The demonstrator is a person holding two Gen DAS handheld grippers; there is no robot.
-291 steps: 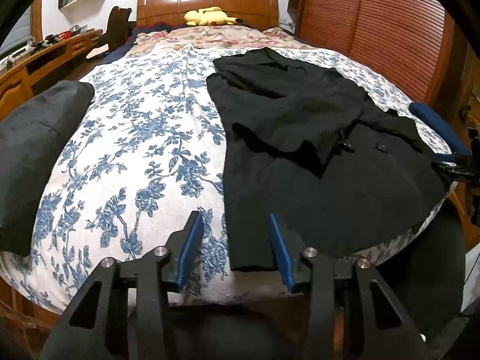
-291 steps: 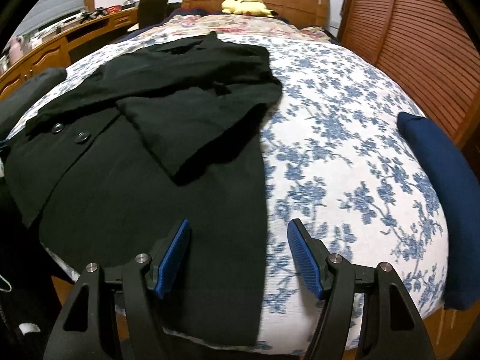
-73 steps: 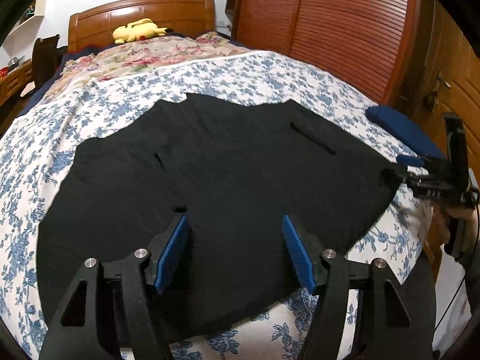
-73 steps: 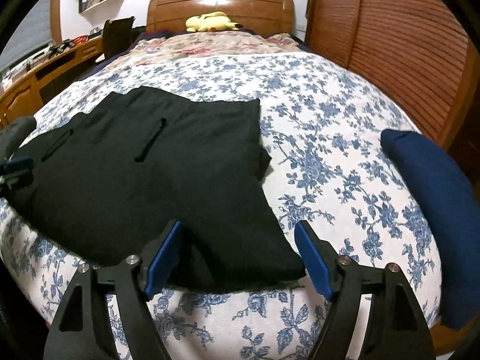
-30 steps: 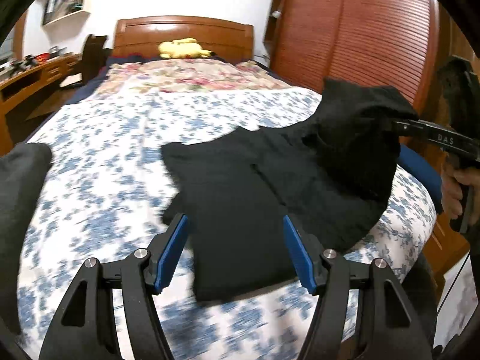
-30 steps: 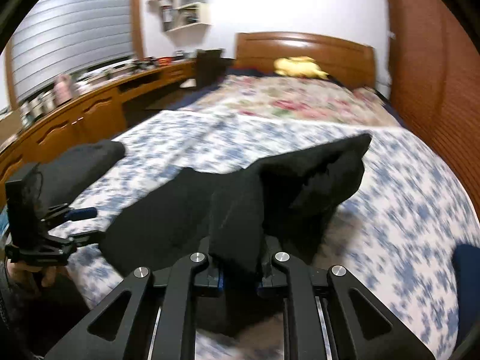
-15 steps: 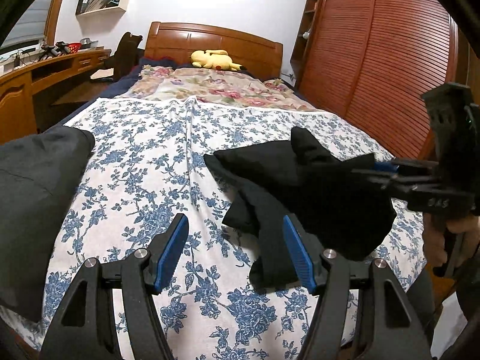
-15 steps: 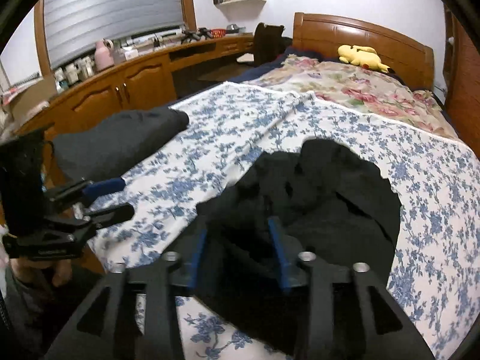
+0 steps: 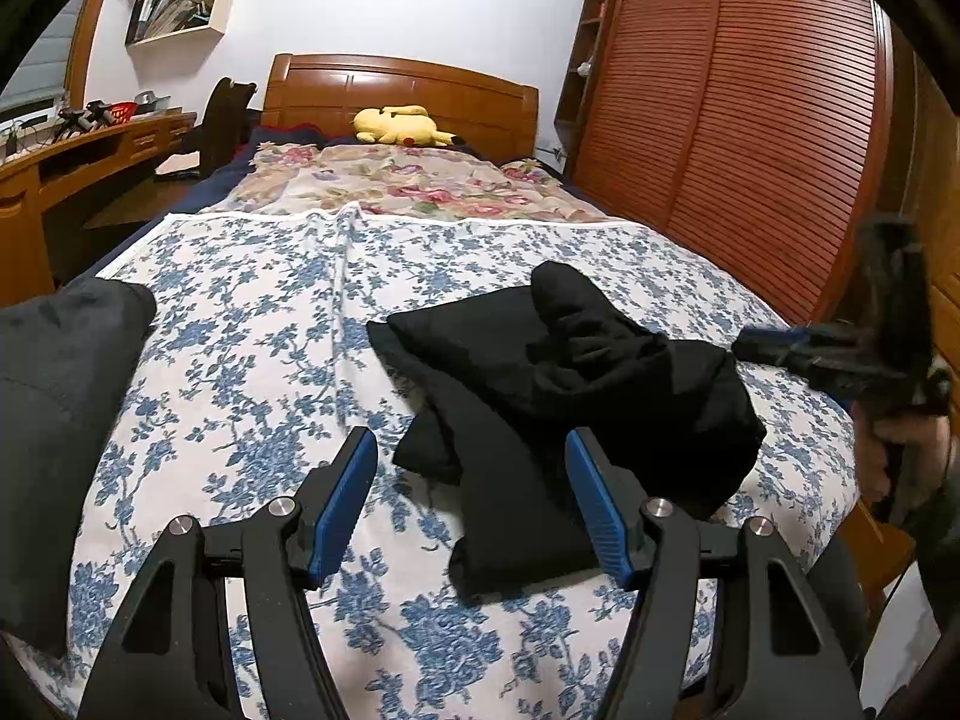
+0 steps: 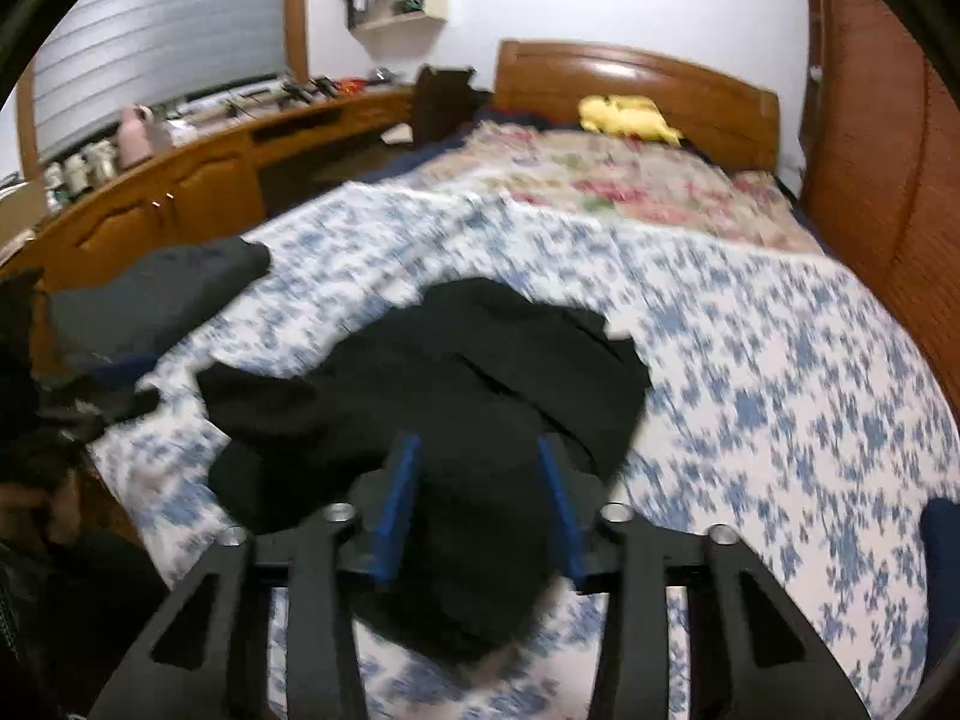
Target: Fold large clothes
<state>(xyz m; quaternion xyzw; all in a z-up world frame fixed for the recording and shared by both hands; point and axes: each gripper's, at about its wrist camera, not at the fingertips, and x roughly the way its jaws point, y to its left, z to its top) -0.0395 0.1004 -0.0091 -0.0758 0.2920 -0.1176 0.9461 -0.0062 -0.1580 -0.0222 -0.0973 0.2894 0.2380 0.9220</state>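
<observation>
Black coat (image 9: pixel 558 396) dropped in a rumpled heap near the bed's (image 9: pixel 252 360) foot edge, toward the wardrobe-side corner, likely for re-spreading. Right gripper (image 10: pixel 480 498) jaws just closing, parted over cloth, pressing nothing. Left gripper (image 9: pixel 474 504) jaws wide, empty, hovering ready.

Yellow plush toy (image 9: pixel 401 126) by headboard (image 9: pixel 396 84)
</observation>
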